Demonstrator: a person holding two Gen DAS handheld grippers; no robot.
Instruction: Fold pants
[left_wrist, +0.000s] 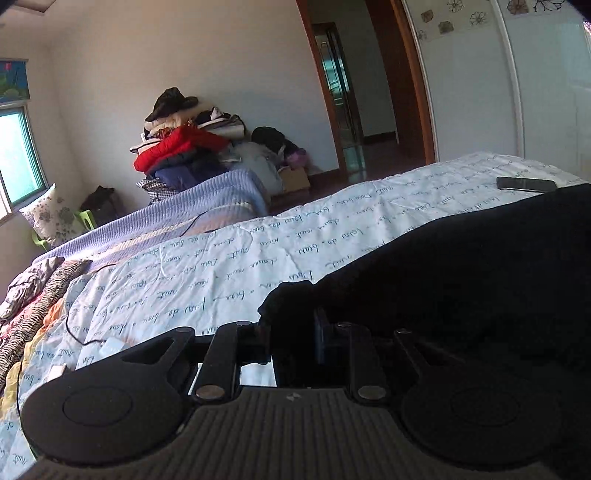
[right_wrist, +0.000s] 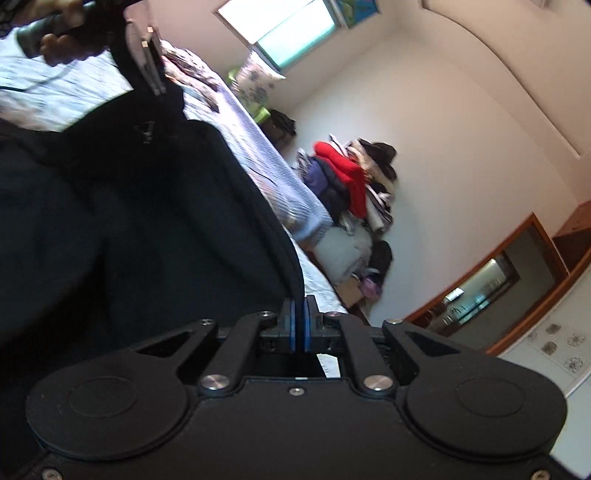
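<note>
A lived-in home bedroom. A wide bed (left_wrist: 332, 229) under a white quilt printed with handwriting fills the middle of the left wrist view. At upper left, a heap of clothes topped by a red padded jacket (left_wrist: 184, 147) leans on the white wall. A green-framed window (left_wrist: 18, 155) sits at the left edge, a brown wooden doorway (left_wrist: 369, 92) at upper right.

a bed (left_wrist: 258, 258) under a white quilt with handwritten script. a dark phone (left_wrist: 526, 183) lies near its far edge. a lavender blanket (left_wrist: 221, 199) sits beyond, and a clothes pile (left_wrist: 184, 147) with a red jacket (left_wrist: 181, 146) against the wall. floral pillow (left_wrist: 50, 214) under the window (left_wrist: 18, 155).
</note>
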